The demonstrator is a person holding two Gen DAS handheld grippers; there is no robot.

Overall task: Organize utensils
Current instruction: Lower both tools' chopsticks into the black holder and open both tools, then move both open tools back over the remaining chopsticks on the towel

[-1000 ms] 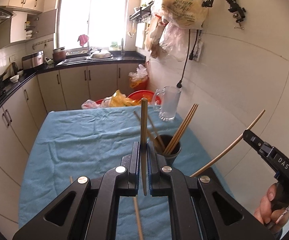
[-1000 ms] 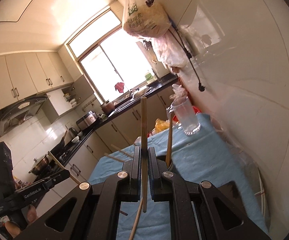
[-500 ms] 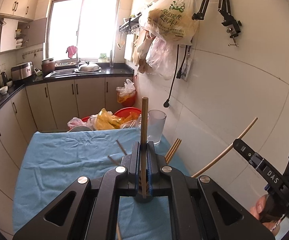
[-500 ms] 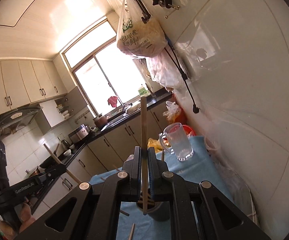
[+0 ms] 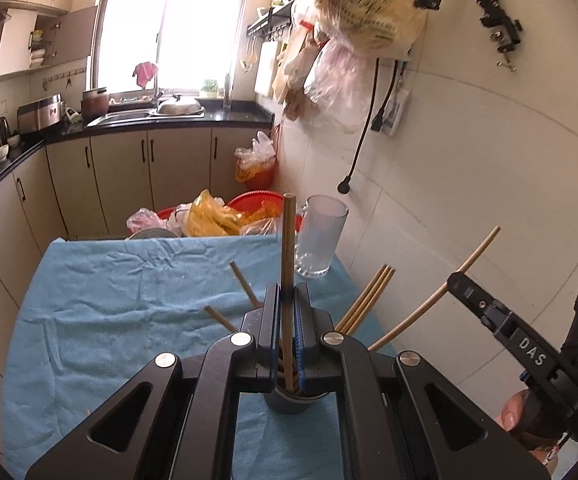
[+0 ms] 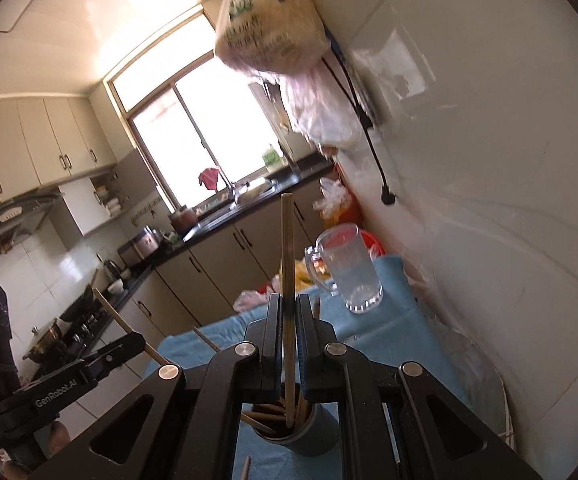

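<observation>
My left gripper (image 5: 287,292) is shut on a wooden chopstick (image 5: 288,248), held upright with its lower end over the dark utensil cup (image 5: 289,402). Several chopsticks (image 5: 365,300) stand and lean in that cup. My right gripper (image 6: 288,306) is shut on another chopstick (image 6: 288,248), its lower tip over the same cup (image 6: 301,436). The right gripper also shows in the left wrist view (image 5: 455,280), and the left gripper in the right wrist view (image 6: 137,342). A loose chopstick (image 6: 245,466) lies on the blue cloth.
A blue cloth (image 5: 121,292) covers the table. A clear glass mug (image 5: 319,240) stands at its far right corner. Red basins with plastic bags (image 5: 225,216) sit beyond the far edge. A tiled wall (image 5: 469,180) with hanging bags is close on the right.
Both grippers have moved over the cup, each still holding its chopstick upright; the cup now sits directly below the jaws in both views.
</observation>
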